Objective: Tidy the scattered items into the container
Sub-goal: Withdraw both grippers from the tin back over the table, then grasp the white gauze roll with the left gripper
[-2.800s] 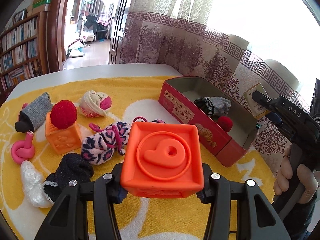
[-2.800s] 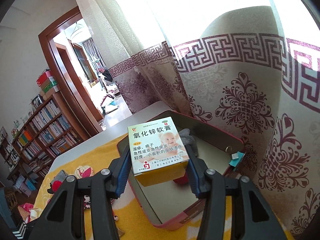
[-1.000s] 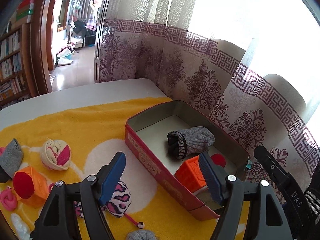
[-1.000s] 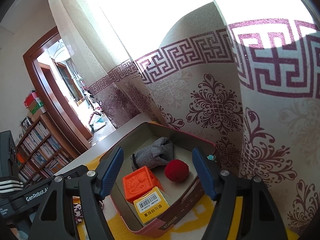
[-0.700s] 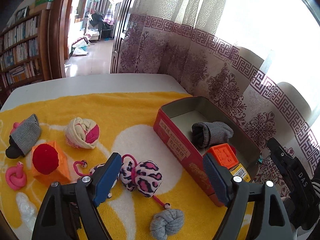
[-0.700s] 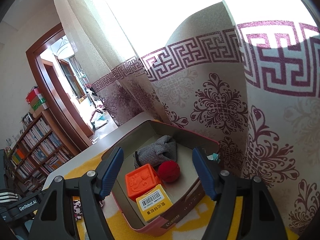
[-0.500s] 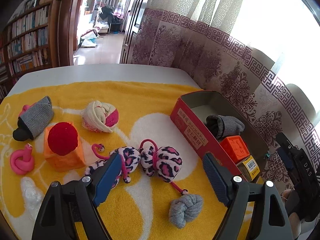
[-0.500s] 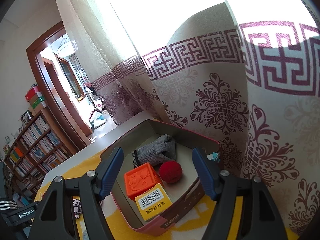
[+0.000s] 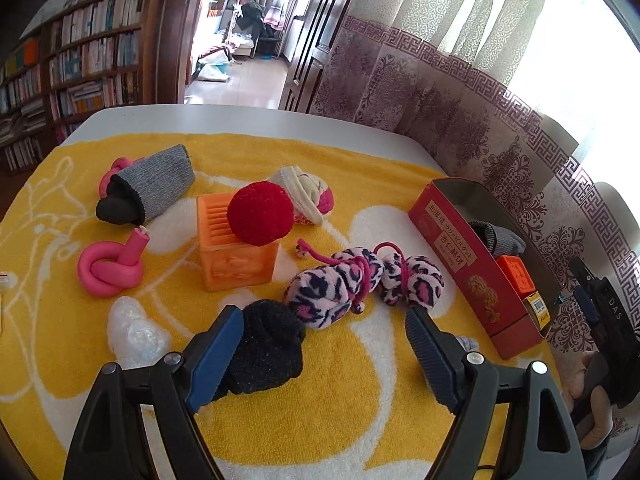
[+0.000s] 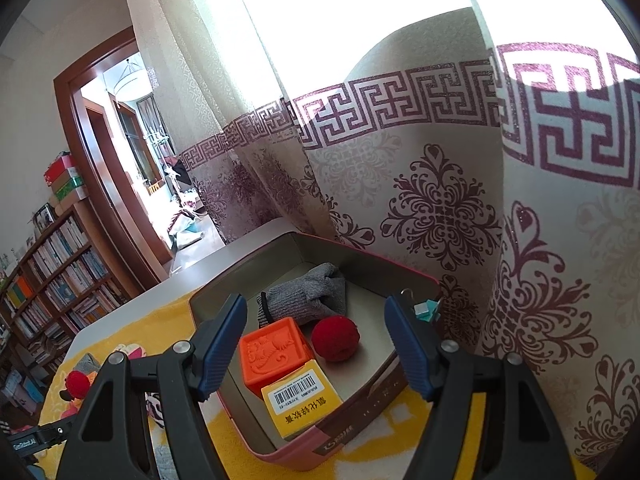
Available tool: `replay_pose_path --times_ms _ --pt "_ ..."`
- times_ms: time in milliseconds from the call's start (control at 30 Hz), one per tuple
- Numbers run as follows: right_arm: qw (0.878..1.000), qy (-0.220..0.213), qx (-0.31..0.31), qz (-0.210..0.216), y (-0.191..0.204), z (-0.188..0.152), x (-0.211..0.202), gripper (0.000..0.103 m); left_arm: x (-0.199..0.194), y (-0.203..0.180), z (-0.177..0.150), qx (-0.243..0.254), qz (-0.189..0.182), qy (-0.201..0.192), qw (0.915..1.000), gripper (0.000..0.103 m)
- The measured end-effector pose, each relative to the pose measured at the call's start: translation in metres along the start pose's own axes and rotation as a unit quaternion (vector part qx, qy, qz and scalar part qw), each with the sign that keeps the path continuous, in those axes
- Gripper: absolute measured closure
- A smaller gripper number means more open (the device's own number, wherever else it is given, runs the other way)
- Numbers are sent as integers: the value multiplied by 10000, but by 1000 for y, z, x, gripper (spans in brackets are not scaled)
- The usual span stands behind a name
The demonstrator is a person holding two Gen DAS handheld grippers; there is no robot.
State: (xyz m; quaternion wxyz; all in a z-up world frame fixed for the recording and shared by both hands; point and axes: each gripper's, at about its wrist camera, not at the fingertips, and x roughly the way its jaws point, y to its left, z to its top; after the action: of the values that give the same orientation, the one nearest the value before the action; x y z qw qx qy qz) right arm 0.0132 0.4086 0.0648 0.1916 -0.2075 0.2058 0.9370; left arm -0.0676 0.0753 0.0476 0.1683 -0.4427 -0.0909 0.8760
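My left gripper (image 9: pixel 324 320) is open low over the yellow towel (image 9: pixel 360 400). A black sock ball (image 9: pixel 268 348) lies against its left finger, unpinched. Just beyond the tips lies a leopard plush toy (image 9: pixel 360 284). Further off are an orange block (image 9: pixel 236 248) topped by a red pompom (image 9: pixel 260 218), a grey sock (image 9: pixel 152 188), a pink knot (image 9: pixel 110 266) and a cream sock roll (image 9: pixel 308 196). My right gripper (image 10: pixel 316 306) is open and empty above the red tin (image 10: pixel 400 276). The tin holds a grey sock (image 10: pixel 316 300), an orange block (image 10: pixel 276 350), a red ball (image 10: pixel 335 338) and a yellow box (image 10: pixel 304 404).
A clear plastic wad (image 9: pixel 136 332) lies left of the black sock. A small grey sock ball (image 9: pixel 466 343) peeks out behind my left gripper's right finger. The red tin (image 9: pixel 460 256) stands at the towel's right edge against a patterned curtain (image 10: pixel 440 220). Bookshelves (image 9: pixel 80 60) stand beyond the table.
My left gripper has swung away from the tin, leftward and lower over the scattered items; the black sock now sits by its left finger. The right gripper has stayed over the tin.
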Motion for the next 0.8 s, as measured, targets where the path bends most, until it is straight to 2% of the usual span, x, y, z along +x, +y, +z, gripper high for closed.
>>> replay_pose_path --times_ms 233,433,667,800 --pt "9997 -1 -56 -221 0 -4 4 28 -18 47 -13 -327 273 -81 9991 18" --pt "9993 0 -69 -363 -1 -7 7 25 -41 93 -23 -604 807 -337 9943 18" --pt "9988 36 -171 -467 2 -10 11 25 -66 154 -30 -1133 1609 -687 9780 18" --pt "9987 144 -126 -481 0 -11 15 25 -74 182 -32 -1328 1951 -739 9689 18"
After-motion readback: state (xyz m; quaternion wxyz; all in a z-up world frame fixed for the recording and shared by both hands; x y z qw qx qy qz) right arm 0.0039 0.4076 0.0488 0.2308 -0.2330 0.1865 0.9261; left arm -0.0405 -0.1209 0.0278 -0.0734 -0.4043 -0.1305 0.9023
